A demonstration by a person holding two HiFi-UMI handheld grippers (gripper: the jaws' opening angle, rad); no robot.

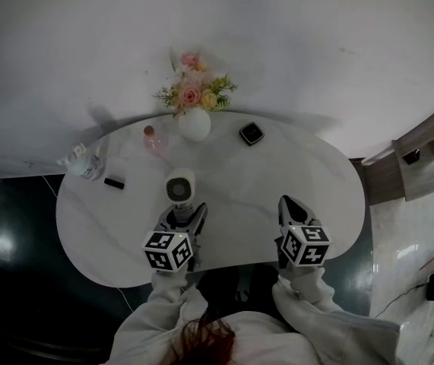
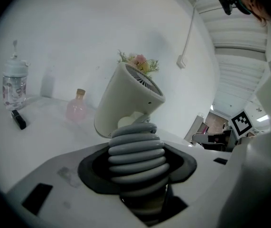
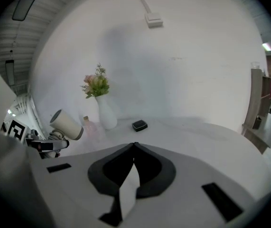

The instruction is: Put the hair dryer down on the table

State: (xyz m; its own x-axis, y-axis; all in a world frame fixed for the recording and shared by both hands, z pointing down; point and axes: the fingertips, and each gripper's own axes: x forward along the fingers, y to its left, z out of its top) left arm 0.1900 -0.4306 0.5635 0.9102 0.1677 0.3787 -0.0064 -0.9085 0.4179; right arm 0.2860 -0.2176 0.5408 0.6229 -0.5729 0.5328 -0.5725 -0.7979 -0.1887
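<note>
White vase (image 1: 194,124) with pink and yellow flowers (image 1: 192,90) stands against the wall. Small pink bottle (image 1: 154,138) is just left of it, black square case (image 1: 251,133) to its right. Clear bottle (image 1: 82,163) stands upright far left, with a black stick-shaped item (image 1: 114,182) lying near it.

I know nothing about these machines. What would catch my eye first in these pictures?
First, the white hair dryer, gripped by its ribbed grey handle in the left gripper at the near side of the white oval table. Next, the white vase of pink flowers at the table's far edge by the wall. The right gripper hangs alongside, jaws together and empty.
</note>
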